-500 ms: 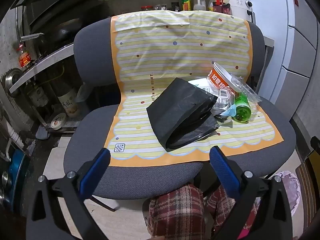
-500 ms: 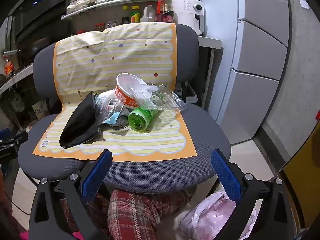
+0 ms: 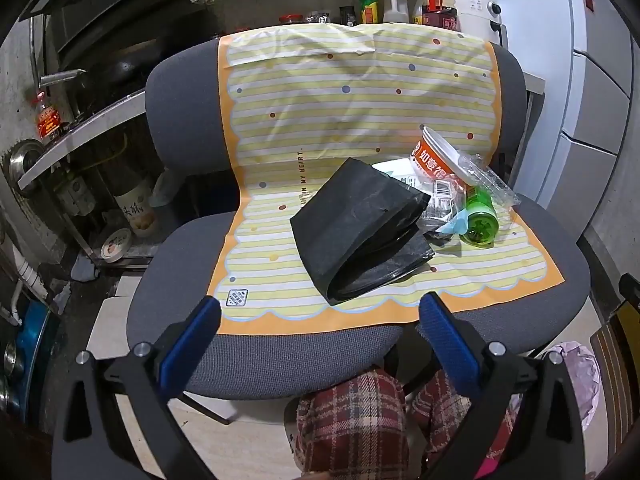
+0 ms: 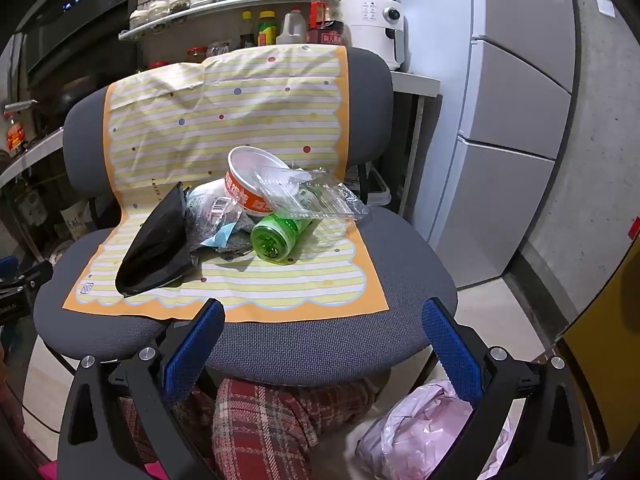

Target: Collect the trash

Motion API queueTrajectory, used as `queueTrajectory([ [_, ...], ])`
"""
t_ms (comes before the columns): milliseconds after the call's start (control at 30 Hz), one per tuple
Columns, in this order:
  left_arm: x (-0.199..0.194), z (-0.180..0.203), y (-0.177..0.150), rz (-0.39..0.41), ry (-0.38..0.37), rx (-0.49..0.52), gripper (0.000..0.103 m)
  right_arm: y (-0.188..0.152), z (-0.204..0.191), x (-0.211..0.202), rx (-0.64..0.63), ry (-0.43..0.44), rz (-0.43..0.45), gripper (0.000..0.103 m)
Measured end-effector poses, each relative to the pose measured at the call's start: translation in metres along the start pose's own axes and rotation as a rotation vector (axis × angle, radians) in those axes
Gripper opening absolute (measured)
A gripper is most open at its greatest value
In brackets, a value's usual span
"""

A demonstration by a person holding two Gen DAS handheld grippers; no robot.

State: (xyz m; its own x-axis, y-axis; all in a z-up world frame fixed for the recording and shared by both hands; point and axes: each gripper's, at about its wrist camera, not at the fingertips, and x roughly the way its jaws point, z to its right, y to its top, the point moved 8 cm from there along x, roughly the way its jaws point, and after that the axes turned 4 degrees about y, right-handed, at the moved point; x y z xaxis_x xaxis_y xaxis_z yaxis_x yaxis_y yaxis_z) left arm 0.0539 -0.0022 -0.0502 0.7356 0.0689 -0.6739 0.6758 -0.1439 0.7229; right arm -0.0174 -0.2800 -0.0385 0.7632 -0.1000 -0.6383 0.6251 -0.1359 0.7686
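A folded black trash bag [image 3: 356, 228] [image 4: 158, 246] lies on a striped yellow mat [image 3: 312, 128] [image 4: 280, 280] over a grey office chair [image 3: 280, 356] [image 4: 320, 344]. To its right sits a trash pile: an orange-and-white paper bowl [image 3: 434, 158] [image 4: 250, 184], a green plastic bottle [image 3: 480, 220] [image 4: 276, 238], clear plastic packaging [image 3: 486, 178] [image 4: 316, 198] and wrappers [image 4: 212, 210]. My left gripper [image 3: 320, 336] is open and empty at the chair's front edge, short of the bag. My right gripper [image 4: 320, 338] is open and empty at the front edge, short of the bottle.
A pink plastic bag [image 4: 420, 436] [image 3: 580, 376] lies on the floor at the lower right. Plaid-trousered legs [image 4: 260, 428] are under the chair. A shelf of bottles [image 4: 280, 24] and a white appliance [image 4: 374, 24] stand behind. A fridge [image 4: 516, 120] is on the right, kitchen clutter [image 3: 60, 184] on the left.
Both grippers have shifted only slightly; the view is almost the same. Nothing on the chair has moved.
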Motion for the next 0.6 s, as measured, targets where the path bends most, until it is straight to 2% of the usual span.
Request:
queueTrajectory([
  [600, 0.0009, -0.0005, -0.0008, -0.001, -0.001, 0.0, 0.096, -0.0013, -0.0014, 0.0021, -0.001, -0.004, -0.005, 0.097],
])
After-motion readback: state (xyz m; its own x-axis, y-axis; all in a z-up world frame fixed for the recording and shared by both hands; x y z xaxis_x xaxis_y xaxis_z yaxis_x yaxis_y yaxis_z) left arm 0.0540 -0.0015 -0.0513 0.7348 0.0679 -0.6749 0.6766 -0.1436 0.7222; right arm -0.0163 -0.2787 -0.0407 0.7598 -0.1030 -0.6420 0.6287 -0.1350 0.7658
